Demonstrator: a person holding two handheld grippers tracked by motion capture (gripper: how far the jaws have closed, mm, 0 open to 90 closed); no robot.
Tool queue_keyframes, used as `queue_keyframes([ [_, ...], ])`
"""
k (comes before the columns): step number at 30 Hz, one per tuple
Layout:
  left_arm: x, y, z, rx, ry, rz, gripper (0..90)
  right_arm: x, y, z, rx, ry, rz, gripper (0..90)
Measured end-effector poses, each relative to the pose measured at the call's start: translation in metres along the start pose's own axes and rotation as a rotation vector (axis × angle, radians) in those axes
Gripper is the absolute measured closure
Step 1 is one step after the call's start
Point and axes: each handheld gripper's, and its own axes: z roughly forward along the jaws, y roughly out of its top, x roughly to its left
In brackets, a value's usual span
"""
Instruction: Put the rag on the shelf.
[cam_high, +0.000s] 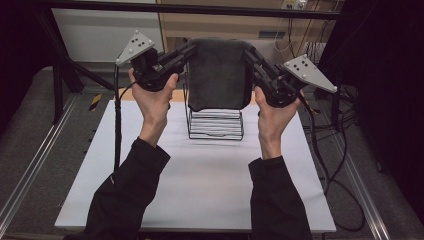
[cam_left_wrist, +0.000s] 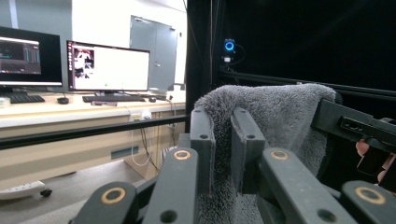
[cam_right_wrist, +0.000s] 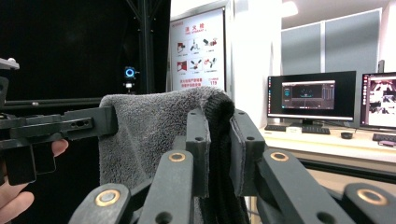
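A dark grey towel (cam_high: 218, 75) hangs in the air between both grippers, held up by its top corners above a black wire rack (cam_high: 216, 124). My left gripper (cam_high: 191, 50) is shut on the towel's upper left corner. My right gripper (cam_high: 248, 54) is shut on its upper right corner. In the left gripper view the fluffy towel (cam_left_wrist: 271, 116) is pinched between the jaws of the left gripper (cam_left_wrist: 223, 122), and the other gripper's jaw reaches in from the right. In the right gripper view the folded towel edge (cam_right_wrist: 154, 126) sits clamped in the right gripper (cam_right_wrist: 218, 125).
The wire rack stands at the back middle of a white table (cam_high: 200, 185). Metal frame posts (cam_high: 57, 80) and loose cables (cam_high: 340, 150) flank the table. Desks with monitors (cam_left_wrist: 108, 66) lie beyond.
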Motion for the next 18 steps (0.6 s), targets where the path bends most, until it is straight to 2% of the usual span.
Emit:
queue_keyframes([
  [6, 0.006, 0.013, 0.008, -0.008, 0.002, 0.003, 80.8, -0.003, 0.012, 0.011, -0.008, -0.002, -0.013, 80.3],
  [8, 0.009, 0.017, 0.01, -0.009, 0.0, -0.008, 80.8, -0.004, 0.016, 0.014, -0.008, 0.0, -0.018, 80.2],
  [18, 0.021, 0.031, 0.022, -0.01, 0.028, 0.011, 80.8, -0.015, 0.026, 0.038, -0.009, -0.001, -0.018, 80.3],
])
